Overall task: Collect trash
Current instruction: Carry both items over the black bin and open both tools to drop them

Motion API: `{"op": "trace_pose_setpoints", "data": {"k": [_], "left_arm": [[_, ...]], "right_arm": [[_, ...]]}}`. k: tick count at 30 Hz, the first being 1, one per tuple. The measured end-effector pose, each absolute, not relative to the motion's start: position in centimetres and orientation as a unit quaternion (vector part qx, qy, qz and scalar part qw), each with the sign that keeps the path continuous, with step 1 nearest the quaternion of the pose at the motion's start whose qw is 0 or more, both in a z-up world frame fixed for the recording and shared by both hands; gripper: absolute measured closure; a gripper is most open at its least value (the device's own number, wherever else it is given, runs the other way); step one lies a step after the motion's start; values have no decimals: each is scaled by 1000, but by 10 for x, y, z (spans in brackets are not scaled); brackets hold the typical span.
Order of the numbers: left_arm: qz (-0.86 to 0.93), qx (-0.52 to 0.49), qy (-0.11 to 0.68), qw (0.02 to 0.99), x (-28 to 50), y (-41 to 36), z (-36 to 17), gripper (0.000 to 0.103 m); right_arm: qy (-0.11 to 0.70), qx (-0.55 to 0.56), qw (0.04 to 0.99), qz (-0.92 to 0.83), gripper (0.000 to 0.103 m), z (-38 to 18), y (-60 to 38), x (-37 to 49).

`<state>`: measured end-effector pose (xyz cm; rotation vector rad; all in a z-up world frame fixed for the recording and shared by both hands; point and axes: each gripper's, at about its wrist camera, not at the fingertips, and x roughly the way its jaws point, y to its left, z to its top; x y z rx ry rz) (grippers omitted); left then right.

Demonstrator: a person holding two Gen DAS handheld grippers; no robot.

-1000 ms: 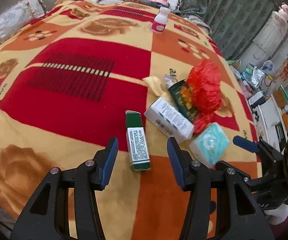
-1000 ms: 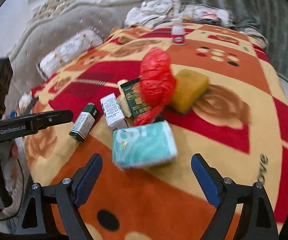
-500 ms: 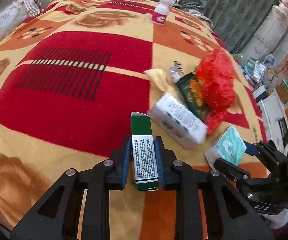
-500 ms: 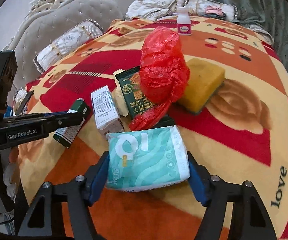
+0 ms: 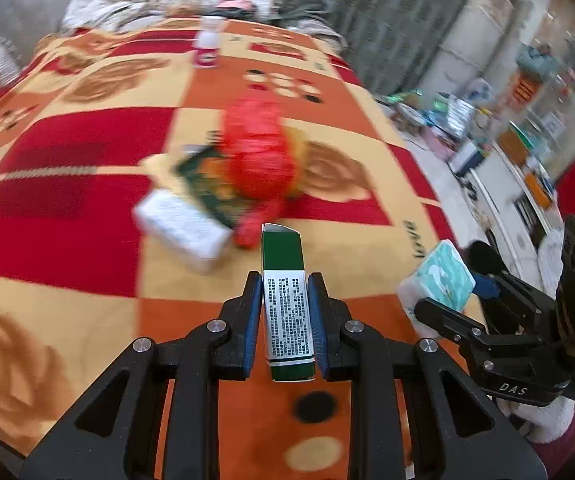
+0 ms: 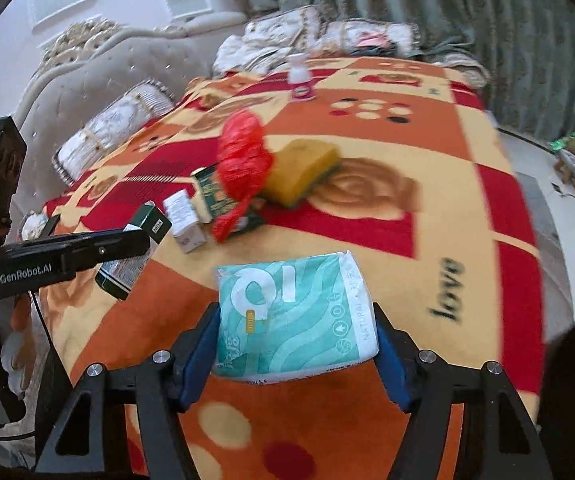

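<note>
My left gripper (image 5: 285,300) is shut on a green and white carton (image 5: 285,304) and holds it lifted above the blanket; the carton also shows in the right wrist view (image 6: 135,252). My right gripper (image 6: 295,344) is shut on a teal tissue pack (image 6: 293,312), also lifted; the pack shows at the right of the left wrist view (image 5: 439,280). On the blanket lie a white box (image 5: 181,232), a dark green snack packet (image 5: 207,184), a red plastic bag (image 5: 257,160) and a yellow sponge (image 6: 301,170).
A small white bottle with a pink label (image 5: 206,46) stands at the far end of the bed. The patterned blanket (image 5: 67,208) covers the bed. Pillows (image 6: 115,128) and a padded headboard lie to the left. A cluttered floor lies right of the bed.
Both grippers closed on their items, the left on the carton and the right on the tissue pack, then lifted them and drew back from the pile.
</note>
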<state>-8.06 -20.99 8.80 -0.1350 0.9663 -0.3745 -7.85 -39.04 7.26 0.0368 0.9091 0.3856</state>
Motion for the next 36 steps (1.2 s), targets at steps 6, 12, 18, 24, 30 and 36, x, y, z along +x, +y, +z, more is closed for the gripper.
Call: {"op": "trace_pose_setpoints", "data": {"k": [6,12,18,24,30,36], "left_arm": [[-224,-38,458,859,-88,-271,94,82],[-265,-19,459,848,-92,-328,98,82],[-315,-12,457,832,-94,-383,103,82],[-356,-19,467,809,-91,-431,100,82],[-383,-21,478,790,-86,-475,92,82],[-404,-37,484,775,-77,-498,84,69]], "right_arm": [[431,34,891,137,35,78,-440,-101],[426,47,899,90,35,82,-489,-122],[423,69,903,35,35,84,-543,-140],[429,101,897,-24,35,75,-604,-152],[440,120,888,-57,34,60,-644,-154],[437,130,887,-76,17,54,-665,-154]]}}
